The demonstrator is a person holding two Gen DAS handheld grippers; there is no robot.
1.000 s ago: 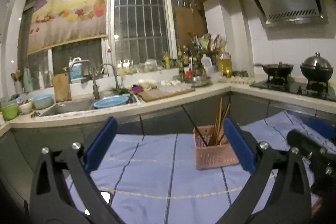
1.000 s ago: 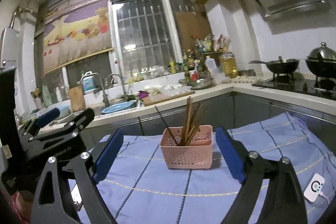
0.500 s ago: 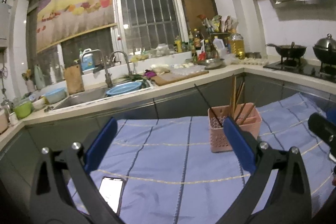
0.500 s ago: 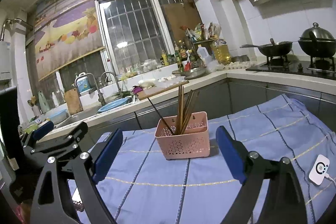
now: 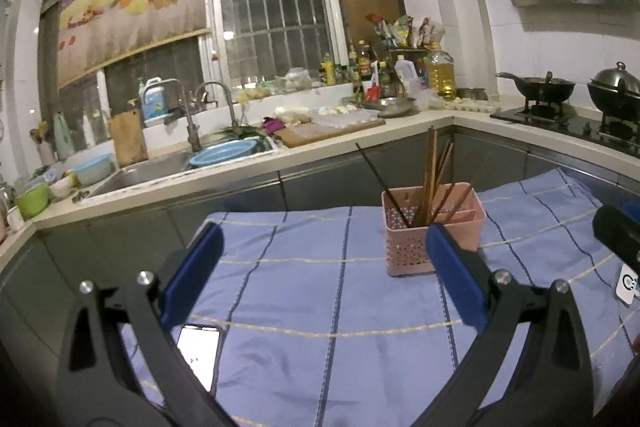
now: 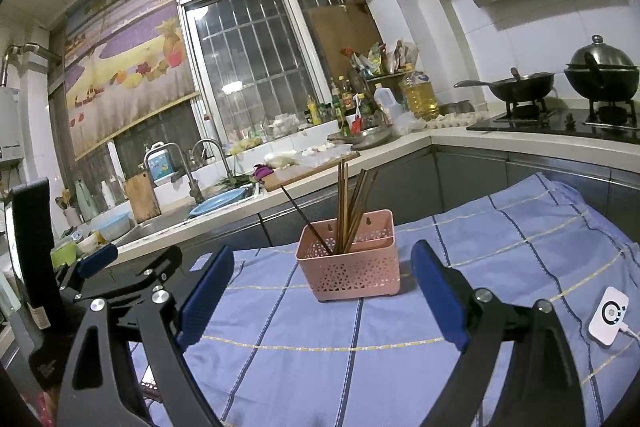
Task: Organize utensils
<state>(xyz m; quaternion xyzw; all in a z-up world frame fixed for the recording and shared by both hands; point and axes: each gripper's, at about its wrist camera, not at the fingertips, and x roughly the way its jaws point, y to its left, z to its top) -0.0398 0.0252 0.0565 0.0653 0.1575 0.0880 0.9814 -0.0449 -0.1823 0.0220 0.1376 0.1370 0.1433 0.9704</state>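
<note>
**Both tongs pull back from the pink basket**

The pink basket point(image 6: 352, 261) stands upright on the blue cloth point(image 6: 500, 251) that covers the surface. In the right wrist view it sits at about 12 o'clock, straight ahead between the two blue pads. In the left wrist view it sits at about 2 o'clock, partly behind the right pad.

The chopsticks point(image 6: 344, 203) stand in the back part of the basket. Most of them are brown and lean a little. One dark chopstick point(image 5: 380, 183) leans far out toward 10 o'clock.

The left tongs point(image 5: 320, 267) are spread wide and hold nothing. The right tongs point(image 6: 322, 281) are spread wide too, and hold nothing.

What has just changed: a second ago the left camera was lower and the basket sat closer to the middle. Now the left tongs have lifted and turned, so a phone point(image 5: 198, 355) with a lit screen shows at about 7 o'clock. The right tongs have also risen a bit, and the basket looks a little farther off. The chopsticks have not moved.

I think this means the sorting is done or almost done. No loose utensils show on the cloth. A small white gadget point(image 6: 610, 315) lies at 4 o'clock, well apart from the basket
</note>
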